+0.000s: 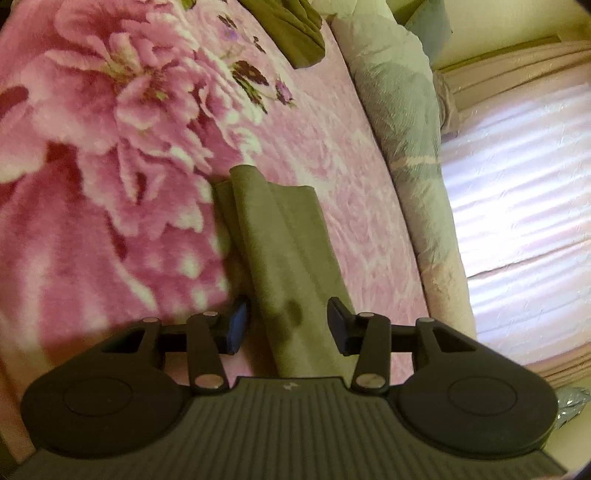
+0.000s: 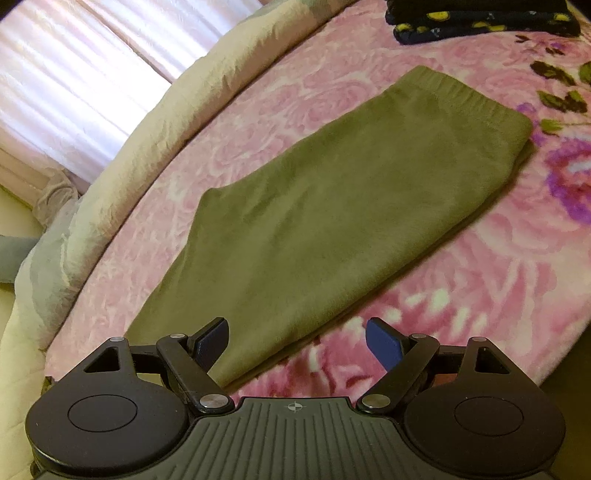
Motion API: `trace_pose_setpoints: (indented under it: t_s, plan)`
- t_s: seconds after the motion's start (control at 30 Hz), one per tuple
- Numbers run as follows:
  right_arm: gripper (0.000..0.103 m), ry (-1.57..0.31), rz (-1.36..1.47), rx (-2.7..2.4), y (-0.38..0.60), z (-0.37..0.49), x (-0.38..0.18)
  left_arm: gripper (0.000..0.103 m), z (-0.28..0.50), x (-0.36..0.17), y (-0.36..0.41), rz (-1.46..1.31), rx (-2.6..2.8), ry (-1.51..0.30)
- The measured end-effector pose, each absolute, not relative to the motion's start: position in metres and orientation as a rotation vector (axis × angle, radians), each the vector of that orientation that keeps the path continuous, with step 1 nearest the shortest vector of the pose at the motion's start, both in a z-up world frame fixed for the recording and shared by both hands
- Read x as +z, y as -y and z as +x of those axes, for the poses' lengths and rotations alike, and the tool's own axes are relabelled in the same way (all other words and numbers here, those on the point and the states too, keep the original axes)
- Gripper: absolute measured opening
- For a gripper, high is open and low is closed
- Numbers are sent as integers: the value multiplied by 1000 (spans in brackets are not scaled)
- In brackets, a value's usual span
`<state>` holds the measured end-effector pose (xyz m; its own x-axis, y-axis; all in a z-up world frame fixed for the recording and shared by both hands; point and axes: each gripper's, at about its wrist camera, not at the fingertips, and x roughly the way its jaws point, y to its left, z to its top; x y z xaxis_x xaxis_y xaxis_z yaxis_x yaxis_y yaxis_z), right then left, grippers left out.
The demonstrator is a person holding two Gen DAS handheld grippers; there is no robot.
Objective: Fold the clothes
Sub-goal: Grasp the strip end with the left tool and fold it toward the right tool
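Note:
Olive green trousers (image 2: 332, 206) lie flat on a pink floral blanket (image 2: 480, 280), the elastic waistband at the far right, the legs running toward me. My right gripper (image 2: 297, 345) is open and empty, hovering over the near edge of the trousers. In the left wrist view the leg end (image 1: 284, 251) lies rumpled with a raised fold, running between the fingers. My left gripper (image 1: 288, 328) is open, its pads either side of the cloth without closing on it. More olive cloth (image 1: 295, 29) shows at the far top.
A folded dark garment with yellow dots (image 2: 480, 22) lies at the far right of the bed. A cream and grey quilt (image 1: 406, 147) is rolled along the bed's edge. Behind it hang pale curtains (image 1: 517, 206).

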<state>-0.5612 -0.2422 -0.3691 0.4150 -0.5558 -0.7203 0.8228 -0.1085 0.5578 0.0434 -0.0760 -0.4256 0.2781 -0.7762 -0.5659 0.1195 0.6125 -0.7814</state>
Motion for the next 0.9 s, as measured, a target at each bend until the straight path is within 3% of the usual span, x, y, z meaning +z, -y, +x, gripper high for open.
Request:
trace_pose_setpoints:
  t_s: [0.1, 0.17, 0.2, 0.4, 0.6, 0.7, 0.73, 0.9]
  plan:
    - [84, -299, 1206, -1190, 246, -560, -374, 35, 43, -425, 80, -700, -672, -1127]
    - [84, -300, 1210, -1189, 247, -562, -375, 8, 44, -425, 82, -677, -674, -1130]
    - [84, -298, 1211, -1191, 247, -565, -375, 4, 44, -424, 83, -657, -680, -1129]
    - [84, -280, 1211, -1217, 245, -582, -375, 4, 11, -367, 113, -407, -861, -926]
    - [84, -255, 1209, -1250, 242, -602, -375, 4, -106, -298, 172, -56, -1288, -622]
    - [84, -235, 1213, -1255, 241, -609, -375, 6, -185, -300, 194, 105, -1511, -530]
    - [84, -229, 1211, -1257, 240, -611, -374, 13, -208, -313, 202, 178, -1559, -543]
    - [84, -208, 1201, -1262, 238, -617, -369, 19, -288, -387, 227, 526, -1644, -608]
